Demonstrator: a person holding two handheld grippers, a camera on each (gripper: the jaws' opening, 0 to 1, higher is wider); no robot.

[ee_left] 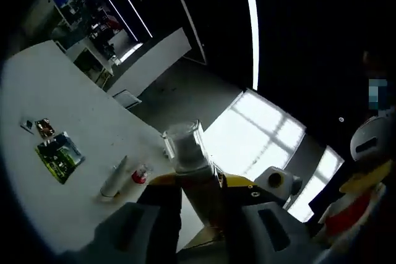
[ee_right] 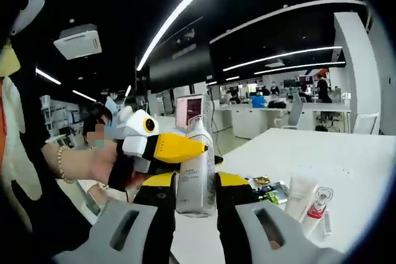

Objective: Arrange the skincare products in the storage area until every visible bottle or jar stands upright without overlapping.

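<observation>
While the right gripper (ee_right: 195, 197) clamps a clear pump bottle (ee_right: 197, 171) upright between its jaws, the left gripper (ee_left: 204, 205) also grips this bottle. Beyond lies a white table (ee_right: 334, 153) bearing a white tube (ee_right: 299, 195), a small red-capped bottle (ee_right: 317, 209) and green sachets (ee_left: 59, 157).

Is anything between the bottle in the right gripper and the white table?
Nothing visible blocks it. The bottle is held above the table; the tubes lie off to one side.
</observation>
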